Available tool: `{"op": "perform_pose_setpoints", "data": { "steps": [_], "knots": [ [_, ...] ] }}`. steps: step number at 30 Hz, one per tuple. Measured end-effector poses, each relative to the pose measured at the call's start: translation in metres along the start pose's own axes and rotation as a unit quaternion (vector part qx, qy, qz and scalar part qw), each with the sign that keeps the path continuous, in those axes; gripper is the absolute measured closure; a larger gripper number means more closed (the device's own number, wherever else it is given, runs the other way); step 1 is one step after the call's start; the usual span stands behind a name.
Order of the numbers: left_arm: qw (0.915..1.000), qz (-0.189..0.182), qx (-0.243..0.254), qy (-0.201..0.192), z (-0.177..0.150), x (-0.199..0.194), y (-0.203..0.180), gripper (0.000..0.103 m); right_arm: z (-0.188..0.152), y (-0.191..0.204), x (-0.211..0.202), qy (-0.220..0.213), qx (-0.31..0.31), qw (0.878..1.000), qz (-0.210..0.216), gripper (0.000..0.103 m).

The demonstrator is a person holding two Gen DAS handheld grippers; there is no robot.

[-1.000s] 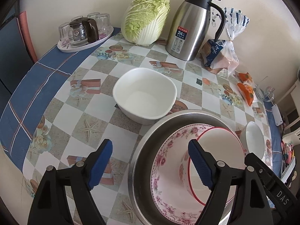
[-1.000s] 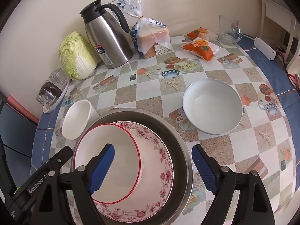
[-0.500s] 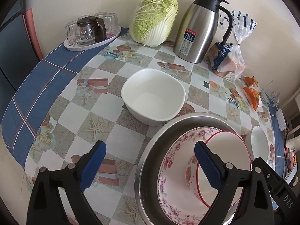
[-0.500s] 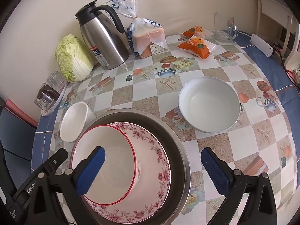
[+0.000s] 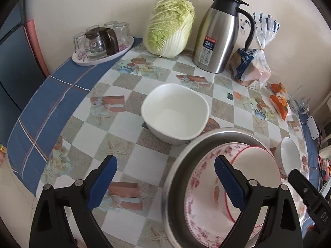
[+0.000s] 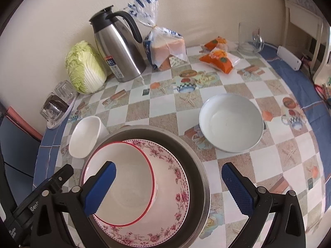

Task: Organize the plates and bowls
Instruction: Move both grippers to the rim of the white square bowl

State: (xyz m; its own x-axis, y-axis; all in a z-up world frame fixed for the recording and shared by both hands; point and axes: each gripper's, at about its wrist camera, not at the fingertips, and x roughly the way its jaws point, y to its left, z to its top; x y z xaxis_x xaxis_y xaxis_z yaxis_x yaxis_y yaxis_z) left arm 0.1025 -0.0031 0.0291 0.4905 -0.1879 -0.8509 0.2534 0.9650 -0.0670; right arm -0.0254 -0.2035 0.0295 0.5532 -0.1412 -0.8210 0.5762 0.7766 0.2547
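Note:
A steel basin [image 5: 223,130] [image 6: 175,142] holds a pink floral plate [image 5: 196,186] [image 6: 178,186], and a red-rimmed white bowl [image 5: 258,171] [image 6: 128,169] sits inside that. My left gripper [image 5: 164,158] is open over the basin's left rim, its right finger above the plate. My right gripper [image 6: 168,165] is open too, straddling the basin's right rim, left finger above the red-rimmed bowl. Neither holds anything. A white square bowl [image 5: 175,113] [image 6: 84,136] stands just behind the basin on the left. A white round bowl [image 6: 231,124] [image 5: 289,157] stands to its right.
Along the wall stand a tray of glasses [image 5: 101,41], a cabbage [image 5: 169,26], a steel thermos jug [image 5: 219,35] and a bag of bread [image 6: 167,47]. Orange snack packs [image 6: 219,57], a glass mug [image 6: 248,39] and a white power strip [image 6: 289,57] lie far right.
The jaws of both grippers have spread wider. The stacked dishes in the basin have not moved, and both views have shifted only slightly.

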Motion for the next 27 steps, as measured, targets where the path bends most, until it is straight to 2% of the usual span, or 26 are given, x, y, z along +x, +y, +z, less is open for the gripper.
{"op": "perform_pose_setpoints", "data": {
  "steps": [8,11,16,22,25,27],
  "knots": [
    [0.9993,0.005,-0.038,-0.006,0.012,-0.001,0.029,0.008,0.0,0.014,-0.003,-0.007,-0.013,1.0,-0.005,0.0],
    [0.9977,0.006,-0.061,-0.029,0.019,-0.004,0.044,0.008,-0.001,0.019,0.0,-0.006,-0.022,1.0,-0.012,0.0],
    [0.9958,0.021,-0.068,-0.059,0.024,-0.005,0.059,0.008,-0.001,0.023,0.004,-0.002,-0.025,1.0,-0.019,0.0],
    [0.9934,0.014,-0.1,-0.054,0.025,0.006,0.077,0.008,0.0,0.038,0.003,-0.006,-0.053,0.998,-0.026,0.0],
    [0.9911,0.029,-0.116,-0.059,0.026,0.011,0.085,0.008,0.001,0.046,0.003,-0.008,-0.068,0.997,-0.032,0.0],
    [0.9893,0.026,-0.129,-0.064,0.027,0.014,0.091,0.008,0.002,0.053,0.003,-0.008,-0.077,0.996,-0.039,0.0]
  ]
}}
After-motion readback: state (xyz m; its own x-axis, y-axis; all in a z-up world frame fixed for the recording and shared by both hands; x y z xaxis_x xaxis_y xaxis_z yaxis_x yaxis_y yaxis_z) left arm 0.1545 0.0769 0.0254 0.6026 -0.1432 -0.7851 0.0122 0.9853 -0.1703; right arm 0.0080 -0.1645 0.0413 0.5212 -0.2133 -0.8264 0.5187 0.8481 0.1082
